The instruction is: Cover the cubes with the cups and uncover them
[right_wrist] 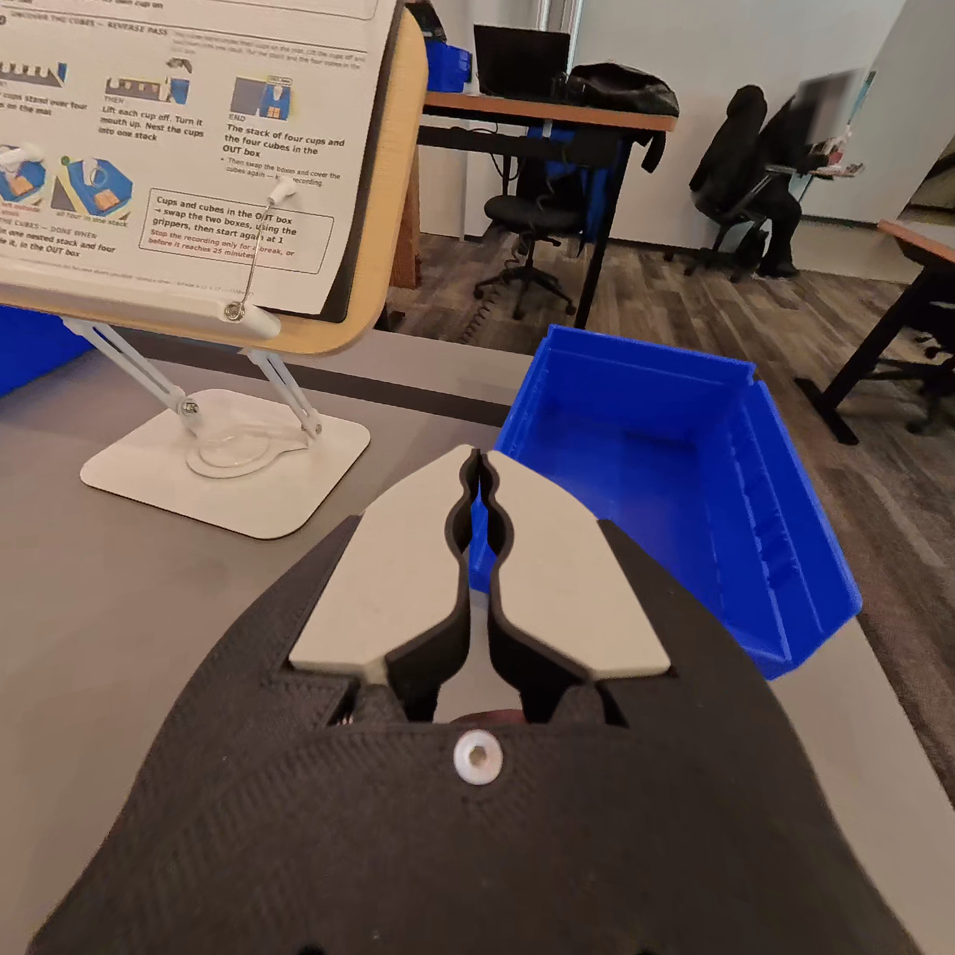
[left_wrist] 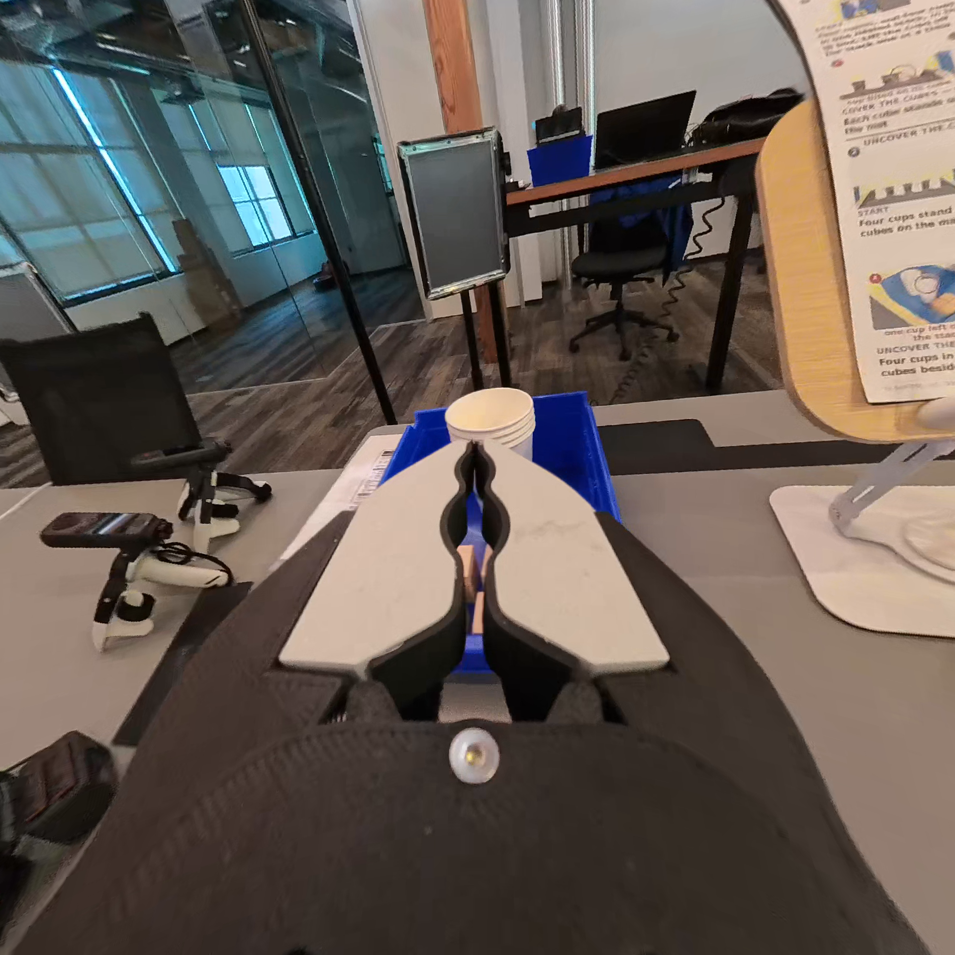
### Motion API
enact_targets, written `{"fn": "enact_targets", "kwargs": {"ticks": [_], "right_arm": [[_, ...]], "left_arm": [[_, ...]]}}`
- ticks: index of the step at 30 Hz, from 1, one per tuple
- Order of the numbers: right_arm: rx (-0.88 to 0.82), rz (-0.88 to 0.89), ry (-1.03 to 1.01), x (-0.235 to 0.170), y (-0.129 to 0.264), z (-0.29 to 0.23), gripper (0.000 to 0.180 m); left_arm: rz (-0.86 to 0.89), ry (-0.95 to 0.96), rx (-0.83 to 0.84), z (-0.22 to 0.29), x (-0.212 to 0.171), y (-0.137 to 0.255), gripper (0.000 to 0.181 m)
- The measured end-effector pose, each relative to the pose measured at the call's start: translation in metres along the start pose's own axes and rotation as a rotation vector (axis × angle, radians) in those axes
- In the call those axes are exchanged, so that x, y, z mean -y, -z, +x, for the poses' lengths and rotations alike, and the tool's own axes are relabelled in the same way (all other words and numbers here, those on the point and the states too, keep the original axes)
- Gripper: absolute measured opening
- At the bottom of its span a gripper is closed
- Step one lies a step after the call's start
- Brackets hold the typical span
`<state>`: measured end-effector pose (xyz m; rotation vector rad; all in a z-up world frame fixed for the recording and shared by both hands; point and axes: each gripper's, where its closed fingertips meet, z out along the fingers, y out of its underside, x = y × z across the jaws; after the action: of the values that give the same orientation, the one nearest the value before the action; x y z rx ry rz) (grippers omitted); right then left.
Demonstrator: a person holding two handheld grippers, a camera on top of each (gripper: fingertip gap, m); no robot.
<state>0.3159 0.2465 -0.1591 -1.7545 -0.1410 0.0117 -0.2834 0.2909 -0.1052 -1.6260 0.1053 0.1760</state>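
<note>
Left wrist view: left gripper [left_wrist: 474, 455] fills lower centre, grey fingers pressed together, nothing between them. It hangs over the near end of a blue plastic bin [left_wrist: 594, 465], probably lined up for a pick. Through the finger gap, light wooden cubes [left_wrist: 469, 568] lie on the bin floor; count unclear, mostly hidden. Just past the fingertips, a nested stack of white paper cups [left_wrist: 491, 421] stands mouth up at the bin's far end. So cups and cubes both sit in the bin, nothing on the dark mat [left_wrist: 656, 439] yet; covering pass looks not started. Two spare handheld devices [left_wrist: 155, 558] lie at left on the grey table [left_wrist: 697, 568].

Right wrist view: right gripper [right_wrist: 478, 457] at lower centre, fingers likewise together and empty, pointing at the near left corner of a second blue plastic bin [right_wrist: 749, 517], centre right, which has nothing in it. Likely the receiving box. Upper left, a printed instruction sheet [right_wrist: 206, 129] leans on a wooden board stand with white base [right_wrist: 232, 480].
</note>
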Motion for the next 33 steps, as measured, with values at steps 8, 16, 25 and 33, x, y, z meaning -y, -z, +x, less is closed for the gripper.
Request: {"fn": "enact_targets", "kwargs": {"ticks": [8,16,25,33], "right_arm": [[-0.035,0.026,-0.016,-0.002,0.015,-0.001,0.000],[-0.039,0.040,0.001,-0.002,0.027,-0.014,0.000],[-0.052,0.056,0.006,0.003,0.040,-0.020,0.000],[-0.048,0.139,0.026,0.019,0.042,-0.033,0.000]], "left_arm": [[0.026,0.030,0.000,0.024,-0.011,-0.006,0.000],[0.046,-0.022,-0.015,0.050,-0.015,-0.004,0.000],[0.075,0.043,-0.091,0.066,-0.006,-0.003,0.000],[0.110,0.059,-0.121,0.076,0.009,0.013,0.000]]}}
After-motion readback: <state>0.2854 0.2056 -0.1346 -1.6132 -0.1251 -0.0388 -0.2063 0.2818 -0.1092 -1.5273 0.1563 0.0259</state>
